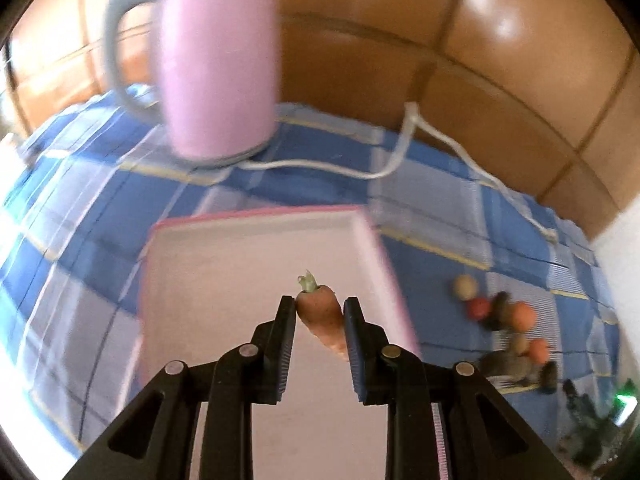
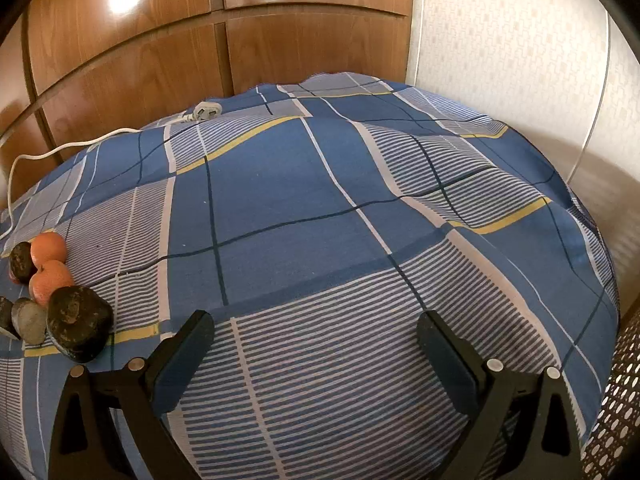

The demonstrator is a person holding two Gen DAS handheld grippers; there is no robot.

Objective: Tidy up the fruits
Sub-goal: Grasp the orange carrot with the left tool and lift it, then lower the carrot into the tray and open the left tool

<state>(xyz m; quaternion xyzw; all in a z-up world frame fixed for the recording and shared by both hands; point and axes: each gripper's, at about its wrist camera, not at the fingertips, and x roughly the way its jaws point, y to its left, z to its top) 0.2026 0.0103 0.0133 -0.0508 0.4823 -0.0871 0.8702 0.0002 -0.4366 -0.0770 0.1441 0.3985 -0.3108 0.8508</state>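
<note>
Checked blue bedspread (image 2: pixel 304 208) below wooden wardrobe (image 2: pixel 132 52)

Kettle (image 1: pixel 218 60) behind tray (image 1: pixel 256 248)

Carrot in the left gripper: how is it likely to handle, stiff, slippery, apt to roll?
The carrot looks stiff: it holds its line between the left gripper's pads without bending. Its taper and slant across the jaws suggest it could pivot or slip if jolted. Set down in the pink tray, it would probably roll in a curve, not straight.
</note>
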